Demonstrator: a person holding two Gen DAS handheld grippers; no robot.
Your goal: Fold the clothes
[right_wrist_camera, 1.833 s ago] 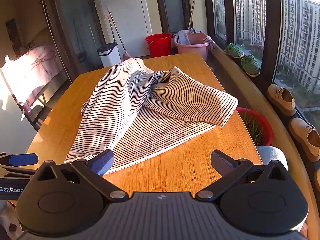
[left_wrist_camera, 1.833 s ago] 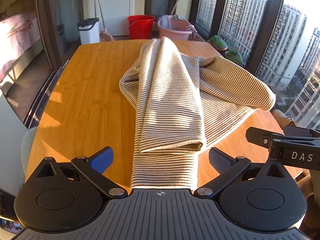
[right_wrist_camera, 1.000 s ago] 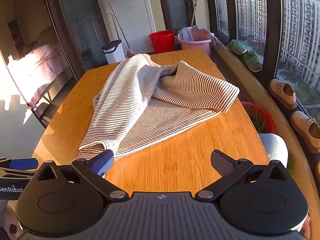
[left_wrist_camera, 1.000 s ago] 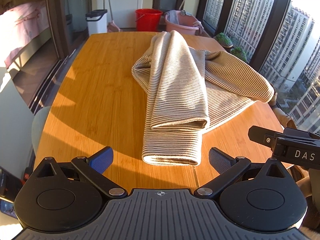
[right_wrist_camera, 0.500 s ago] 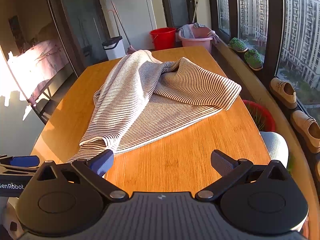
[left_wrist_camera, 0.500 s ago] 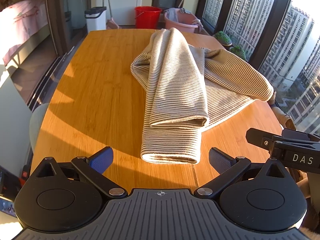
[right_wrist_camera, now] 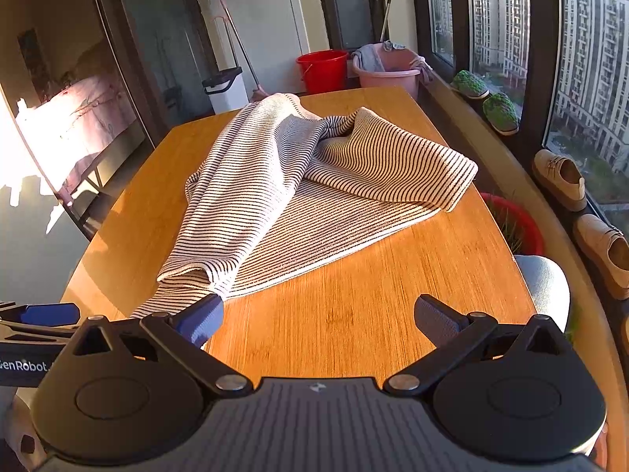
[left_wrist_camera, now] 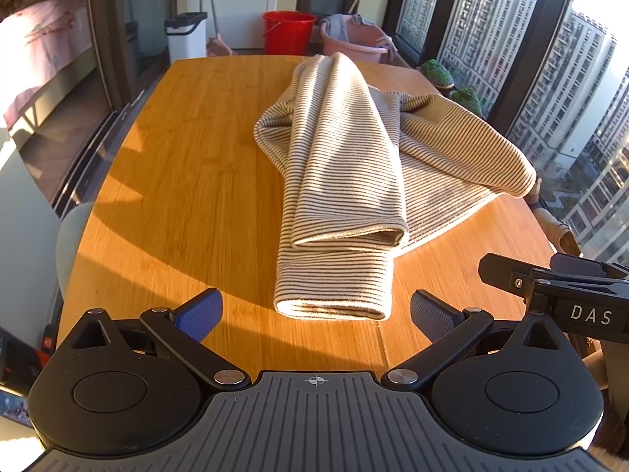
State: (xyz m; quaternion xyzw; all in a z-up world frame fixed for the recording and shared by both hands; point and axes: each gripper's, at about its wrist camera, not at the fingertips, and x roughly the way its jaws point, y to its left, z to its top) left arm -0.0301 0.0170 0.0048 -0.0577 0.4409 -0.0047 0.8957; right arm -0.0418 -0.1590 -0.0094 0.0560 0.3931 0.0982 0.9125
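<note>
You hold both grippers, left (left_wrist_camera: 312, 308) and right (right_wrist_camera: 318, 314), wide open and empty above the table (left_wrist_camera: 188, 165), seemingly picking where to grasp the half-folded shirt (left_wrist_camera: 346, 181).

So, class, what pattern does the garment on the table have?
Thin dark stripes on cream; the garment shows it best in the right wrist view.

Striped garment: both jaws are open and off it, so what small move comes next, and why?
Probably ease the left gripper forward and close on the near cuff of the striped garment. Its jaws stand open with that cuff lying flat just ahead, between them. The sleeve is draped loosely over the body, which lies bunched on the table, so it needs lifting and re-laying. The right gripper faces bare wood.
</note>
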